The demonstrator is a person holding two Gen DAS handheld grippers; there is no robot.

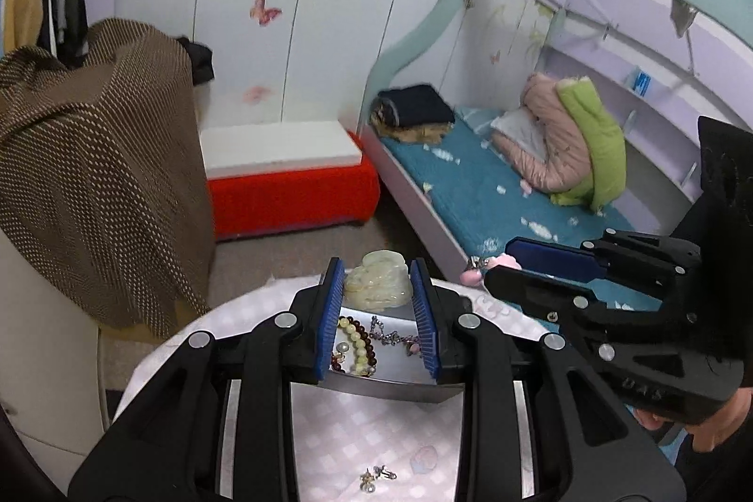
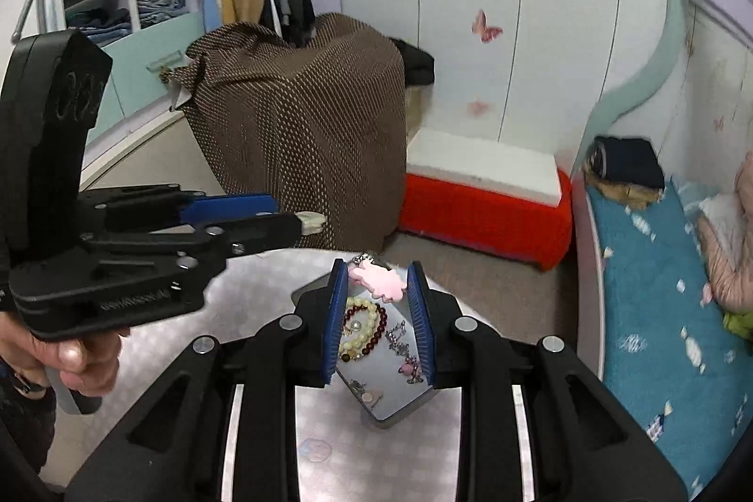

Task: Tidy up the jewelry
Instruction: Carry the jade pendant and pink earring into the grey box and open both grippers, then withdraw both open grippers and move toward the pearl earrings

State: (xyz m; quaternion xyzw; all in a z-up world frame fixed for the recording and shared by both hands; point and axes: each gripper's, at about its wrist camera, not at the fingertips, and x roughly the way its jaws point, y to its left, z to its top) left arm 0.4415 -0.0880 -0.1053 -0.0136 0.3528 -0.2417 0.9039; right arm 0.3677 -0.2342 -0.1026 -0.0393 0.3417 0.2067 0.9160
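Note:
My left gripper is shut on a pale green jade carving, held above a silver tray. The tray holds bead bracelets and a silver chain. My right gripper is shut on a pink charm with a key ring, held above the same tray. It shows in the left wrist view at the right. The left gripper shows in the right wrist view at the left, jade at its tips. Small earrings lie on the pink checked cloth.
The tray sits on a round table with the checked cloth. A brown dotted throw covers furniture to the left. A red and white bench stands behind. A bed with a blue cover is at the right.

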